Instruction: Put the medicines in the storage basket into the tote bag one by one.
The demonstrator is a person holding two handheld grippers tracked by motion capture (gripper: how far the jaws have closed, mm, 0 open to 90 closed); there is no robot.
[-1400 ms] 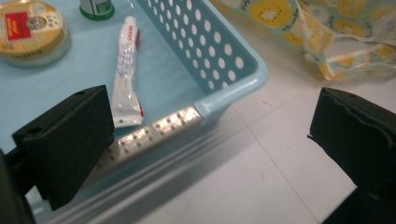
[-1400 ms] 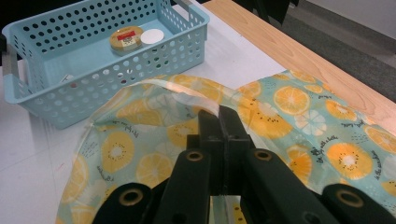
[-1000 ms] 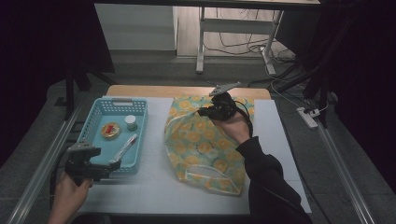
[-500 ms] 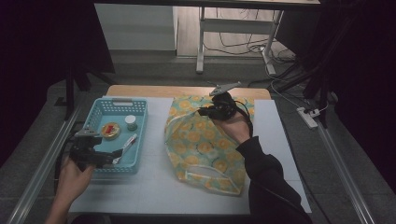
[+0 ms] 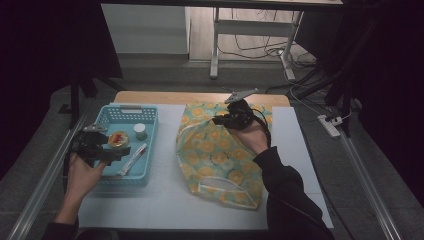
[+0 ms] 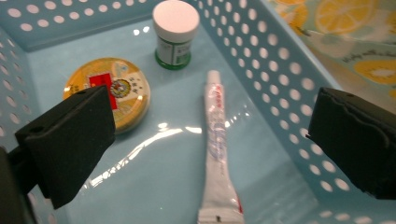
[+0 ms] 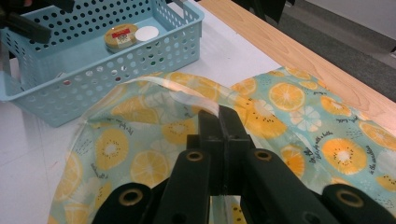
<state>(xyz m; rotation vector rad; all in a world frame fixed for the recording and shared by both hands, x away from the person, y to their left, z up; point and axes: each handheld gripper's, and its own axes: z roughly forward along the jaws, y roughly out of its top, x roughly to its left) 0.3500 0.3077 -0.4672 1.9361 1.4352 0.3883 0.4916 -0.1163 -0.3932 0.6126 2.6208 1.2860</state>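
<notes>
The left gripper view shows the left hand-held gripper point(image 6: 210, 140) spread wide over a tube point(image 6: 215, 154) at centre frame; the right gripper view shows the right hand-held gripper point(image 7: 218, 116) pinching the fruit-print bag point(image 7: 299, 116).

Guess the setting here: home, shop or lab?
Probably a lab or recording workspace, not a home. A white-topped table stands between metal rails, a power strip and loose cables lie on the floor, and the surroundings are dark.
</notes>
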